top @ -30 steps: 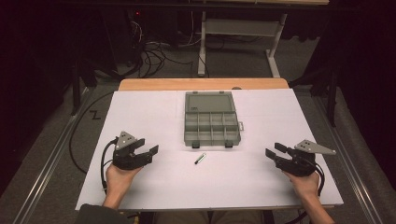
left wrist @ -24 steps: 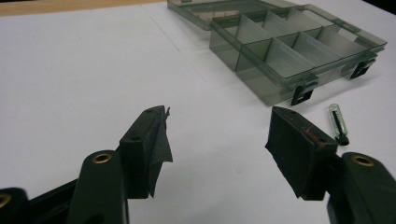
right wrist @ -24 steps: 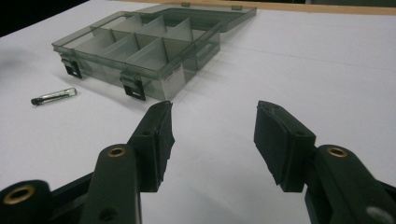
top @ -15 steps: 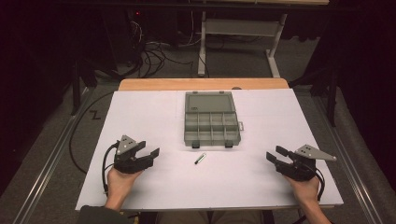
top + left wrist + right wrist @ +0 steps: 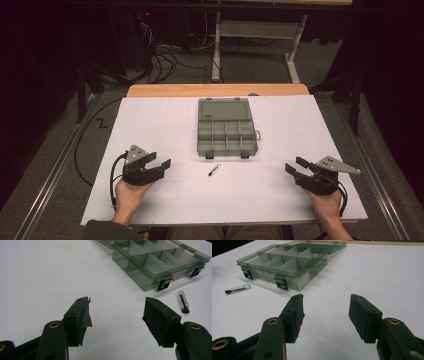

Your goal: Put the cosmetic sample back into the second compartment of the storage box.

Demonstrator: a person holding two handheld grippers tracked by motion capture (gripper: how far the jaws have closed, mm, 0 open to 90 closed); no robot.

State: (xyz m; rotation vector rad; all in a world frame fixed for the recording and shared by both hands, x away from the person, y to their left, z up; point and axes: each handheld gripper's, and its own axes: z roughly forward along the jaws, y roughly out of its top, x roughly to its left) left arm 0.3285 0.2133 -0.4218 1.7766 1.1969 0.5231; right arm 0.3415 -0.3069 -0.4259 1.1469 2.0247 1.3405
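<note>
An open, smoke-grey compartment box (image 5: pixel 225 134) lies at the table's middle with its lid folded back; its compartments look empty. A small clear tube with a black cap (image 5: pixel 214 170) lies on the white tabletop just in front of it. My left gripper (image 5: pixel 161 161) rests near the front left, open, pointing toward the tube. My right gripper (image 5: pixel 294 165) sits near the front right, also open. In the left gripper view the open jaws (image 5: pixel 117 301) hold nothing, with the tube (image 5: pixel 183 302) and box (image 5: pixel 155 265) ahead on the right. The right gripper (image 5: pixel 327 298) faces the box (image 5: pixel 287 262) and tube (image 5: pixel 238 288).
The white tabletop (image 5: pixel 300 130) ends in a wooden strip (image 5: pixel 215 90) at the far edge. Beyond it stand a table frame (image 5: pixel 260 30) and tangled cables (image 5: pixel 160 55) on the floor. Metal rails (image 5: pixel 55 175) run along both sides.
Both hands have drifted slightly toward the near edge of the table. The grippers stay open; the box and tube have not moved.
</note>
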